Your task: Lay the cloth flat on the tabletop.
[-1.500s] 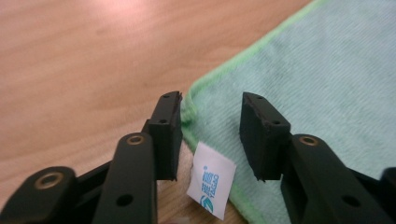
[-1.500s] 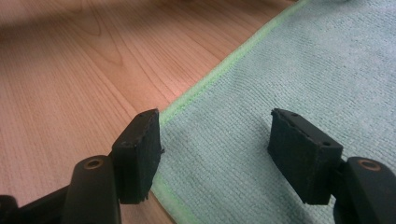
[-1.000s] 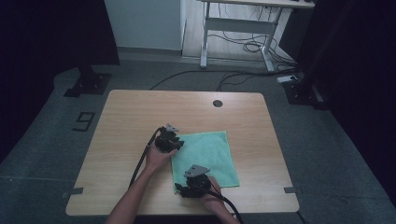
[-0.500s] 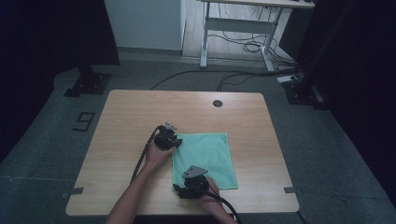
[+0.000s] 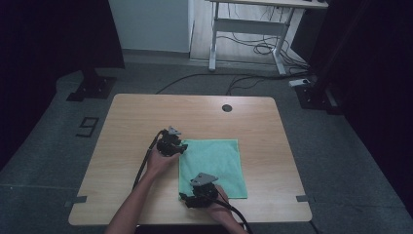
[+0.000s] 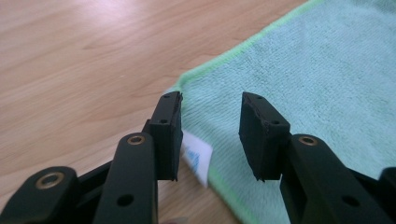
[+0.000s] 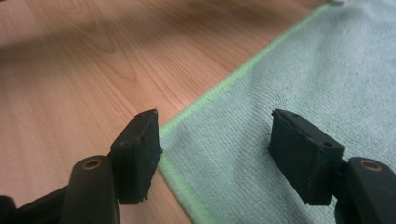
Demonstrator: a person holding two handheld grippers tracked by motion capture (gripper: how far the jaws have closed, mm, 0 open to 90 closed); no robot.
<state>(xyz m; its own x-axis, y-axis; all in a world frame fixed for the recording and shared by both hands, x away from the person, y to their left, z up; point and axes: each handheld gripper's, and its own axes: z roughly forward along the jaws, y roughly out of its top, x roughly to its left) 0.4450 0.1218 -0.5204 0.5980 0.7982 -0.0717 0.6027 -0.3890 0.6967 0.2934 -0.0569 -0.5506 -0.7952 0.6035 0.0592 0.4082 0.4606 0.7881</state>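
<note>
Green towel (image 5: 213, 165) flat on desk (image 5: 126, 122); left hand-held gripper (image 6: 210, 119) spread over far-left corner, right hand-held gripper (image 7: 215, 140) spread at near-left corner

Under my jaws lies a pale wooden bench (image 5: 146, 117) with a dark round grommet (image 5: 226, 107) toward its far edge. Beyond it, grey floor (image 5: 63, 146), loose cables (image 5: 253, 48), a white metal desk frame (image 5: 248, 29) and dim, dark sides.

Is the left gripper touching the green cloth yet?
Cannot tell. In the left gripper view the left gripper is open astride the green cloth corner, beside its white tag, but whether the jaw tips rest on it or hover isn't plain.
</note>
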